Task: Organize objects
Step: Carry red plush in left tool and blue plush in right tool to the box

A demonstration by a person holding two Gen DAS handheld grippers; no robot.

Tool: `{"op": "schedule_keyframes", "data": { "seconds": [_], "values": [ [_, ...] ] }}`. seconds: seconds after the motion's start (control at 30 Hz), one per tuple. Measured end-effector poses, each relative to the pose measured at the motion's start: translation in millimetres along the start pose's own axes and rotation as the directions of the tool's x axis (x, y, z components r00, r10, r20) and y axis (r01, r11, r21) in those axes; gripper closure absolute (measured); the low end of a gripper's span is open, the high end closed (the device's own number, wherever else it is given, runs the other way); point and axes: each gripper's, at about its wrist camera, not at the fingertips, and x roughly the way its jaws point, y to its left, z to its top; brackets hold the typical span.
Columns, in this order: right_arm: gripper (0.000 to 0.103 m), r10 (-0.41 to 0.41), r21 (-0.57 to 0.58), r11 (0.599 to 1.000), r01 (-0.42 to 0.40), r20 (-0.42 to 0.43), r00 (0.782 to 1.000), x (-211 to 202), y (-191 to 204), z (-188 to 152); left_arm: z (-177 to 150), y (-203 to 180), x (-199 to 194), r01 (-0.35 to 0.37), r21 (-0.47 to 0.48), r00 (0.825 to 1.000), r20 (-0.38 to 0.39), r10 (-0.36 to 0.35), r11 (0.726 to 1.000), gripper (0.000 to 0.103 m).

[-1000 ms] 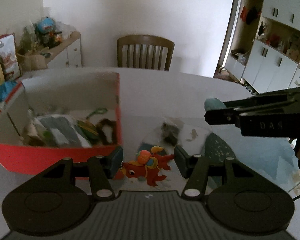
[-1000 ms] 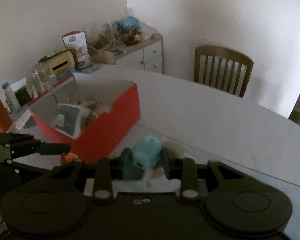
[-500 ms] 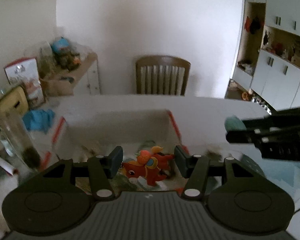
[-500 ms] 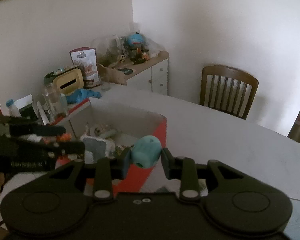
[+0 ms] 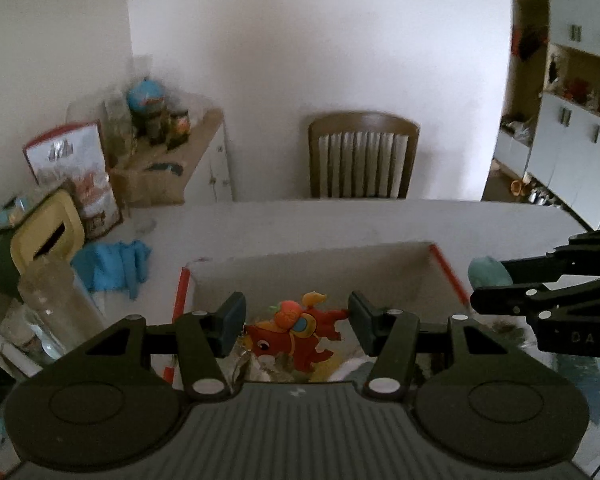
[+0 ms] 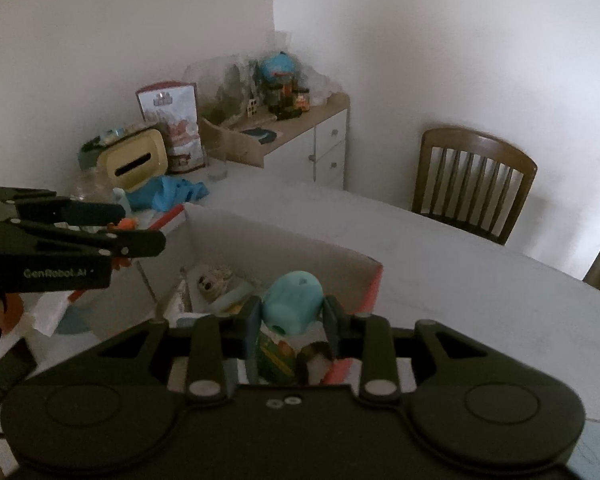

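My left gripper (image 5: pixel 296 322) is shut on a flat red and orange dragon toy (image 5: pixel 296 336) and holds it above the open red box (image 5: pixel 446 266). My right gripper (image 6: pixel 292 314) is shut on a turquoise toy (image 6: pixel 294 300), also above the red box (image 6: pixel 374 284). The box holds several small items, among them a pale toy (image 6: pixel 214 280). The left gripper shows at the left of the right wrist view (image 6: pixel 136 232) with an orange bit of the dragon (image 6: pixel 126 224). The right gripper and turquoise toy (image 5: pixel 488 274) show at the right of the left wrist view.
The box stands on a white table (image 6: pixel 460 280). A wooden chair (image 5: pixel 362 156) stands behind it. At the table's left lie a blue cloth (image 5: pixel 112 264), a yellow tissue box (image 5: pixel 46 234), a clear jar (image 5: pixel 54 300) and a printed bag (image 5: pixel 76 172). A cluttered sideboard (image 6: pixel 300 132) stands against the wall.
Both grippers have lifted and moved left with their toys, from the table beside the box to above its open top. Neither grip has changed.
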Motion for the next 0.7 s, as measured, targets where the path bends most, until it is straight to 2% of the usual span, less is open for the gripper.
{"op": "schedule_keyframes", "data": {
  "seconds": [0.17,0.37,0.7],
  "values": [
    [0.072,-0.055,-0.048,0.997,0.053,-0.046,0.997,38.0,8.8,3.1,-2.8,6.5,29.2,0.002,0.012,0.999,-0.045,-0.001,1.000,0.047],
    [0.072,-0.088,-0.092,0.993,0.078,-0.109,0.990,79.0,14.6,3.2,-4.3,9.1,60.4,0.008,0.011,0.995,-0.097,-0.007,1.000,0.047],
    [0.072,-0.061,-0.127,0.991,0.036,-0.197,0.979,119.9,19.6,-1.8,-10.2,10.2,94.7,0.015,0.022,0.986,-0.169,-0.011,1.000,0.047]
  ]
}}
